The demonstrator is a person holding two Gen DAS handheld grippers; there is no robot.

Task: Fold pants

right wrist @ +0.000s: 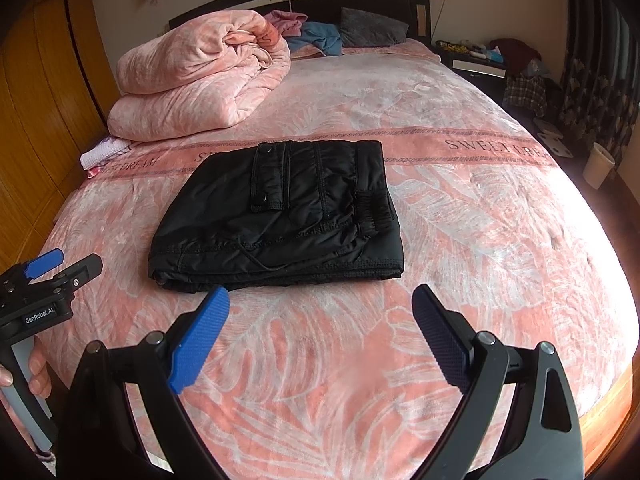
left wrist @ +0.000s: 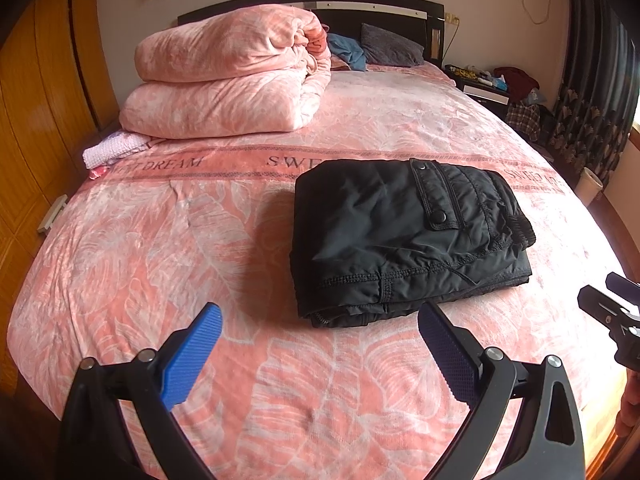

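Black pants (left wrist: 404,236) lie folded into a compact rectangle on the pink bed (left wrist: 160,248), a snap pocket flap on top. They also show in the right wrist view (right wrist: 280,216). My left gripper (left wrist: 320,320) is open and empty, held just short of the pants' near edge. My right gripper (right wrist: 320,300) is open and empty, also just short of the near edge. The left gripper (right wrist: 60,266) shows at the left of the right wrist view, apart from the pants. The right gripper's body (left wrist: 612,312) shows at the right edge of the left wrist view.
A folded pink quilt (left wrist: 228,76) sits at the bed's far left, a small white cloth (left wrist: 112,150) beside it. Pillows and clothes (left wrist: 372,48) lie by the headboard. A wooden wardrobe (left wrist: 36,92) stands left. A cluttered nightstand (left wrist: 484,84) and a bin (right wrist: 598,164) stand right.
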